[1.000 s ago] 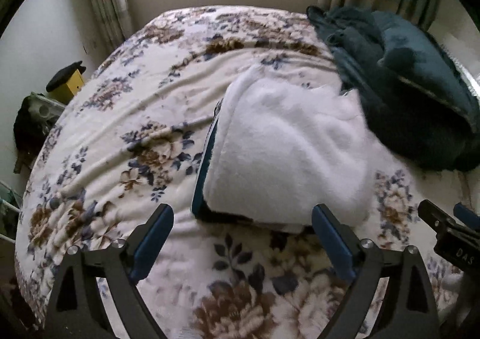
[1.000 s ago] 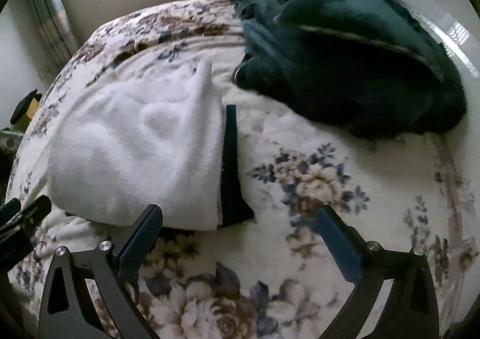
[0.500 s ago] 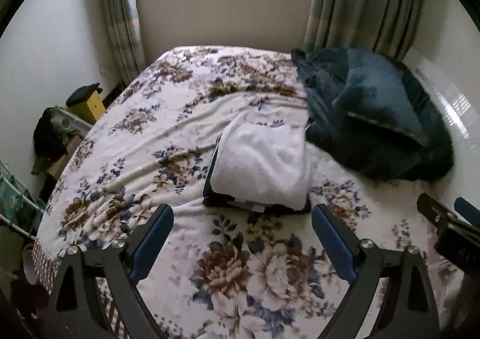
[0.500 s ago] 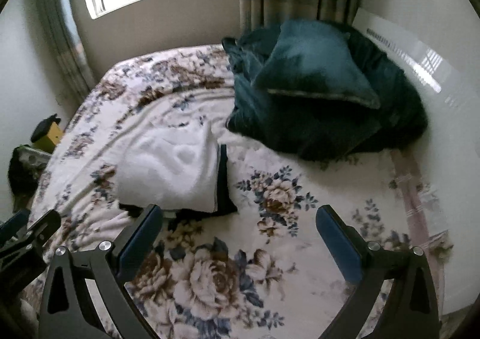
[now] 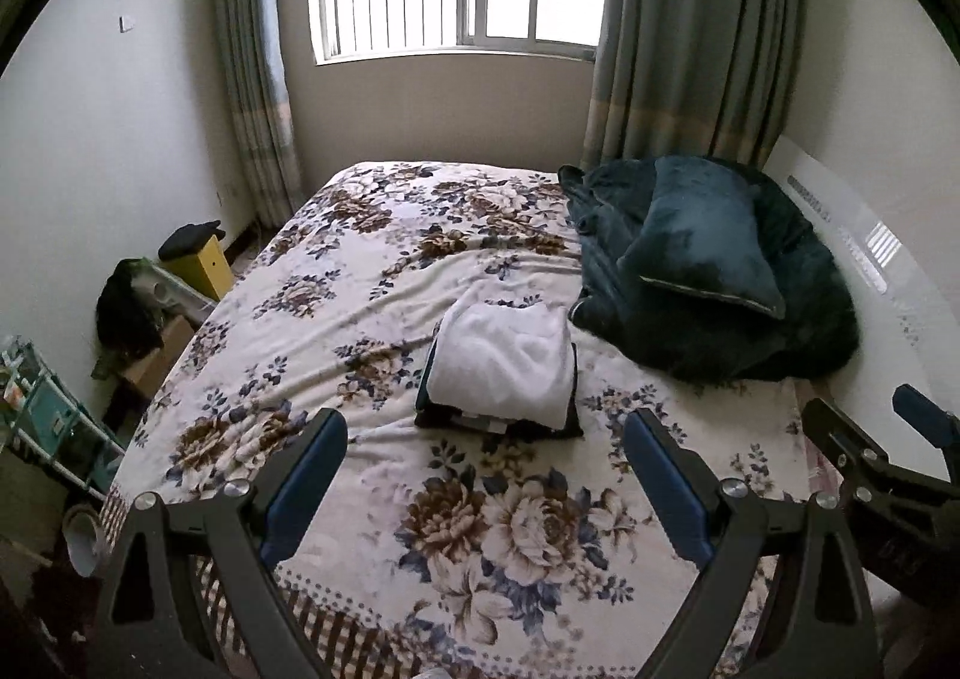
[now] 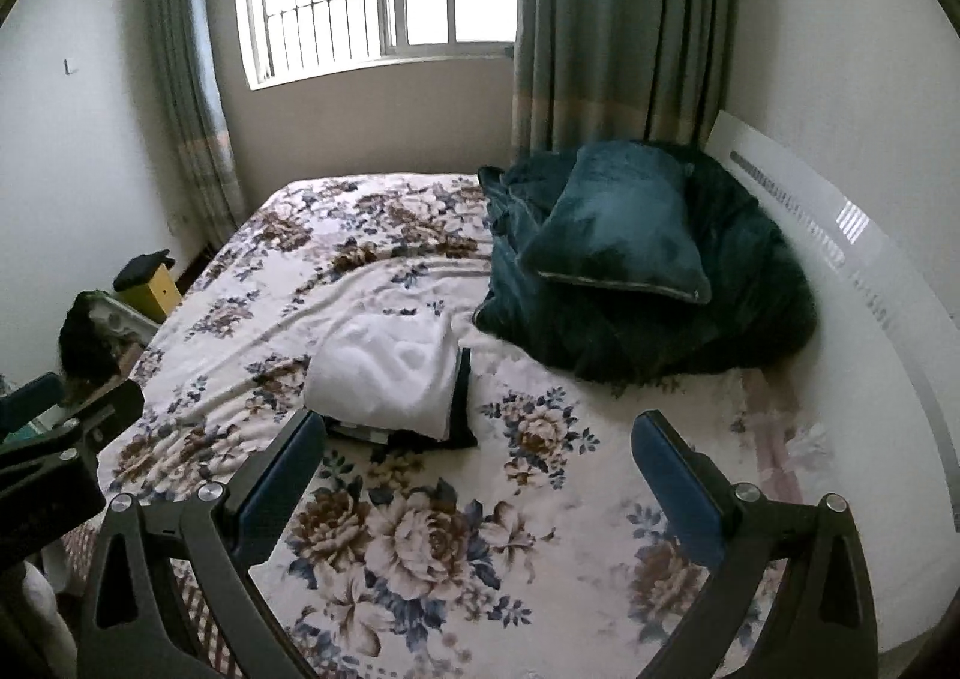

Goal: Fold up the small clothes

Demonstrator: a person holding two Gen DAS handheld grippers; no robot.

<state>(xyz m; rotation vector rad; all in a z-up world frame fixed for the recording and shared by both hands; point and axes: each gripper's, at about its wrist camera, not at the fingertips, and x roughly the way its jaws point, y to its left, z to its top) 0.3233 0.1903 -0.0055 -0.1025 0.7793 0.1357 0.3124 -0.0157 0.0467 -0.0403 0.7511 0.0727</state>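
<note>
A: What could go wrong from here?

B: My guess is the stack [image 5: 501, 373] slumping. The white top piece [image 5: 510, 361] is thick and fluffy, and it overhangs the dark layers [image 5: 564, 427] under it, so a careless nudge could tip the fold open. The bed [image 5: 372, 271] is soft and its cover is wrinkled just beyond the stack, so anything pressed down next to it may tilt it.

A: Are the grippers near enough to do that?

B: Not now. The left gripper [image 5: 483, 475] is spread wide with nothing between its fingers, held over the foot of the bed, well short of the stack. The right gripper [image 6: 477, 469] is the same: released, holding nothing, on the near side of the stack.

A: Where does the stack sit?

B: Mid-bed, just left of the dark green bedding [image 5: 708, 289], close to it but I cannot tell whether they touch. If that heap slid, it could push the stack over.

A: How does the clothing look?

B: Tidy. The white piece is folded into a rough rectangle with a rounded near edge and soft creases on top. Beneath it show a thin pale strip and dark fabric, which sticks out along the right side and the near corner. The edges do not line up exactly, so I would call it folded but not squared.

A: Any more clothes to fold?

B: None that I can see on the bed.
</note>
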